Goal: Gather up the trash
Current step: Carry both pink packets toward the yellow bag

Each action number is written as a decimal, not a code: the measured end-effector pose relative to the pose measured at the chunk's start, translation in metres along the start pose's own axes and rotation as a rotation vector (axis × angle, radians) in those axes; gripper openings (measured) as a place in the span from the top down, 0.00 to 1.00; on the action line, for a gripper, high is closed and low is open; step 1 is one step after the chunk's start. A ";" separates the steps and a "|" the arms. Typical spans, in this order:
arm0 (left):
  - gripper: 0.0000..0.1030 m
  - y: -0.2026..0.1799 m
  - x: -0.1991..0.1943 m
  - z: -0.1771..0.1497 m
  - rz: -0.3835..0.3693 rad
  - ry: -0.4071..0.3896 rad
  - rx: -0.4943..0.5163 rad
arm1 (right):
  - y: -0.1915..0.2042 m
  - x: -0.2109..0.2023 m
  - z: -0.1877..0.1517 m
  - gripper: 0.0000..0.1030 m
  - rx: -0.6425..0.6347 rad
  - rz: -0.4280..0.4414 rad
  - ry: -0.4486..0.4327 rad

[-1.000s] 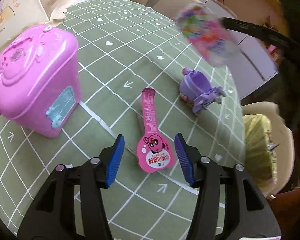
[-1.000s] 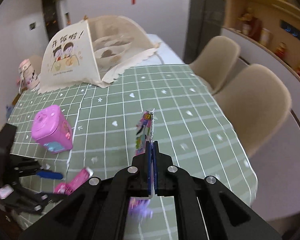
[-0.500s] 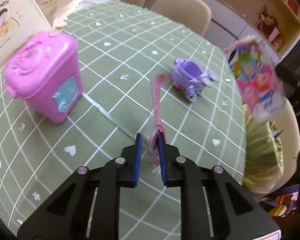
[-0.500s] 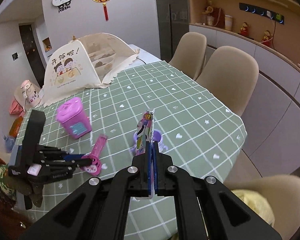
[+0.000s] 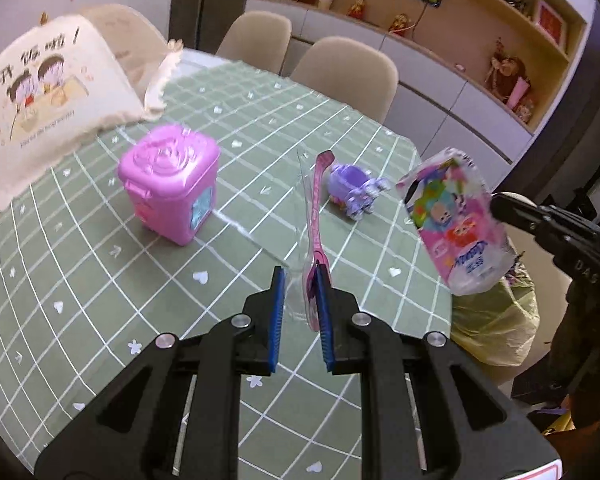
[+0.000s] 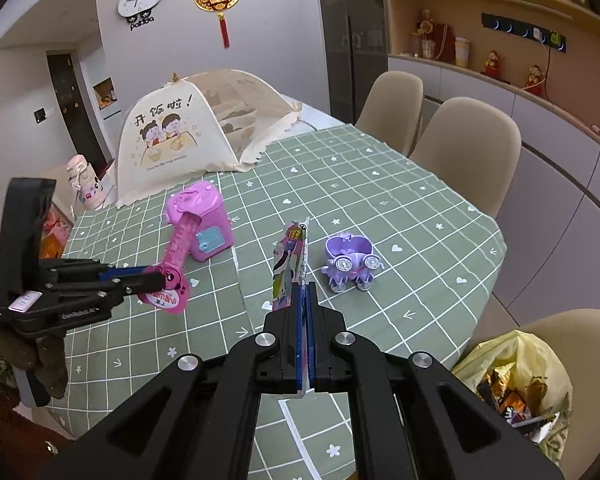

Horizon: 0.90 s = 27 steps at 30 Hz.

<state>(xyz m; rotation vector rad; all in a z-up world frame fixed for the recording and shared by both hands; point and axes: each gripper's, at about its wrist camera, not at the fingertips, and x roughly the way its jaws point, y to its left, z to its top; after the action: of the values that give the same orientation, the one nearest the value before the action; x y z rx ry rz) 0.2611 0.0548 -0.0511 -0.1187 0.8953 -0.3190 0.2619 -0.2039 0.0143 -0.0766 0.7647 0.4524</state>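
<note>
Your left gripper [image 5: 300,280] now has its blue fingers [image 5: 278,304] pinching the round end of the pink wrapper [image 5: 318,216], which a second ago lay flat on the green checked tablecloth [image 5: 100,272] between wide-spread jaws; half a second ago they had already closed on it low over the cloth, and since then you have carried it up, so it hangs in the air with its long strip pointing away from the camera (in the right wrist view it floats clear of the cloth, in front of the pink toy bin [image 6: 204,220]). Your right gripper [image 6: 305,292] keeps its fingers pressed together on the colourful snack packet [image 6: 288,264], as in both earlier frames, and the packet stands edge-on above the table. From the left wrist view that same packet [image 5: 456,224] now sits beyond the table's right edge, above the yellow trash bag [image 5: 496,320] on the beige chair [image 6: 572,328], lower and nearer the bag than before. The pink toy bin [image 5: 168,188] and the purple toy carriage [image 5: 352,192] have not moved; the carriage [image 6: 350,260] stands near the table's right edge, and the mesh food cover [image 6: 192,132] stays at the far left corner.
</note>
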 end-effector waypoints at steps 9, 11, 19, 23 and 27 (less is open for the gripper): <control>0.85 -0.043 -0.003 0.017 -0.074 -0.029 0.077 | -0.030 -0.044 -0.016 0.96 0.047 -0.096 -0.054; 0.85 -0.060 0.005 0.022 -0.106 -0.018 0.101 | -0.042 -0.052 -0.020 0.96 0.065 -0.122 -0.062; 0.85 -0.136 0.041 0.028 -0.231 0.039 0.216 | -0.106 -0.090 -0.050 0.96 0.158 -0.236 -0.084; 0.85 -0.182 0.060 0.028 -0.304 0.072 0.281 | -0.140 -0.113 -0.069 0.96 0.204 -0.304 -0.097; 0.85 -0.230 0.087 0.025 -0.370 0.134 0.336 | -0.166 -0.131 -0.085 0.96 0.238 -0.355 -0.102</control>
<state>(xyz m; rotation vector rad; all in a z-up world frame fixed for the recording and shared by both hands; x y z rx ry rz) 0.2800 -0.1912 -0.0462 0.0505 0.9388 -0.8244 0.1937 -0.4211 0.0265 0.0329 0.6828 0.0267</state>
